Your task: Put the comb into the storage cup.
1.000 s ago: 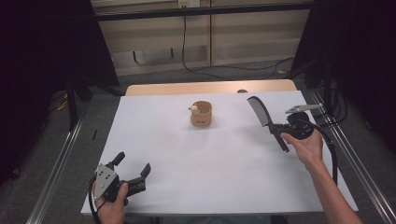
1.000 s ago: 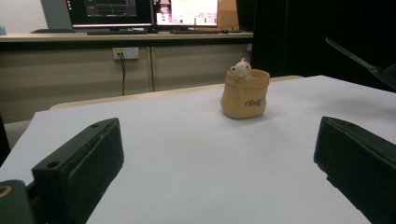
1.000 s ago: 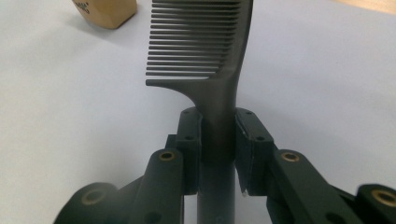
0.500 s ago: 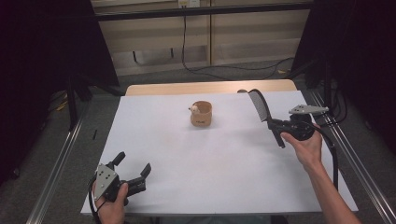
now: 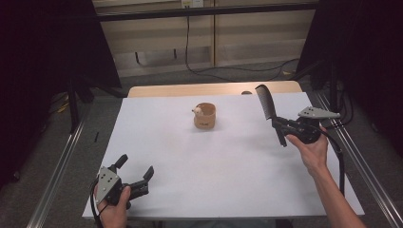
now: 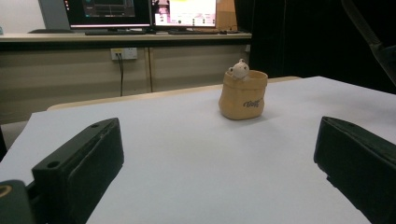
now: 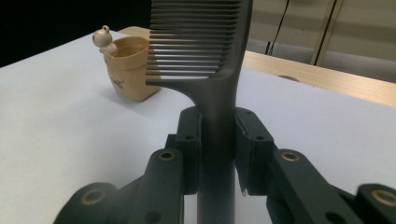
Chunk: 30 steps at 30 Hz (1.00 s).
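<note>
A tan cup with a small white figure on its rim stands on the white sheet, toward the far middle. My right gripper hovers at the right, shut on the handle of a dark comb that points up and away. In the right gripper view the comb stands upright between the pads of that gripper, with the cup beyond it to the left. My left gripper rests open at the near left corner. In the left gripper view its jaws stand wide apart around bare sheet, and the cup is far ahead.
A wooden tabletop shows beyond the sheet's far edge. Metal rails run along both sides of the table. Cables lie on the floor behind. Monitors sit on a counter in the left gripper view.
The comb in my right gripper has tipped a little more upright. My left gripper has not moved.
</note>
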Each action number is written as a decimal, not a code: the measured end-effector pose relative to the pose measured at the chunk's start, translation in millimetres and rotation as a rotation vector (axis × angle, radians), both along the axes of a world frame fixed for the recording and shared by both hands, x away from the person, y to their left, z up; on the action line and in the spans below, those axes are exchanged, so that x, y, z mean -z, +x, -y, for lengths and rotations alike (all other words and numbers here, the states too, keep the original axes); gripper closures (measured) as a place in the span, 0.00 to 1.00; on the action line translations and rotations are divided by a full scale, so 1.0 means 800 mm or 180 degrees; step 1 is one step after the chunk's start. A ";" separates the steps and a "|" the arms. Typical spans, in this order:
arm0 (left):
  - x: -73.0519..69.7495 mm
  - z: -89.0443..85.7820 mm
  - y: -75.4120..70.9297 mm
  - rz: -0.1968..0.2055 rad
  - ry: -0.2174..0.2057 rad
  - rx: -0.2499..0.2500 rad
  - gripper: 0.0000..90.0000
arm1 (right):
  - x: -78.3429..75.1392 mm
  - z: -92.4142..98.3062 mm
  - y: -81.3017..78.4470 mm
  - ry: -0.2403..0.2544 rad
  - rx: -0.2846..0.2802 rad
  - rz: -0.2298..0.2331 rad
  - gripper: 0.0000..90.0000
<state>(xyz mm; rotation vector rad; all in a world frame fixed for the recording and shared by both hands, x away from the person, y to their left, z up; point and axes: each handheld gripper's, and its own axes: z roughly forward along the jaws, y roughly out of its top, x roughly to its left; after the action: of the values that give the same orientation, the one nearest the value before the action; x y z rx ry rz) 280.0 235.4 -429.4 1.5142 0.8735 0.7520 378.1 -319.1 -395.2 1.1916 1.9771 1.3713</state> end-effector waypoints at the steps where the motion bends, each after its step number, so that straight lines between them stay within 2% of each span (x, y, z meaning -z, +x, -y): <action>1: 0.000 0.000 0.000 -0.0005 0.0003 0.0002 0.02 | 0.000 0.000 0.000 0.0017 -0.0013 0.0023 0.81; 17: 0.000 0.001 0.001 -0.0005 -0.0029 0.0015 0.02 | -0.012 0.003 -0.006 0.0387 -0.0108 0.0423 0.81; 24: -0.001 0.001 0.002 -0.0001 -0.0009 0.0030 0.02 | -0.017 0.000 -0.008 0.0454 -0.0151 0.0602 0.81; 30: 0.000 0.002 0.002 -0.0008 -0.0013 0.0029 0.02 | -0.020 0.000 -0.011 0.0519 -0.0160 0.0677 0.81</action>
<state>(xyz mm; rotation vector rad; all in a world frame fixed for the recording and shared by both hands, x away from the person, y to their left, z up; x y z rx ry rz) 281.8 233.9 -429.1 1.5149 0.8690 0.7413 369.6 -319.1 -378.8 1.0222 1.7863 1.6387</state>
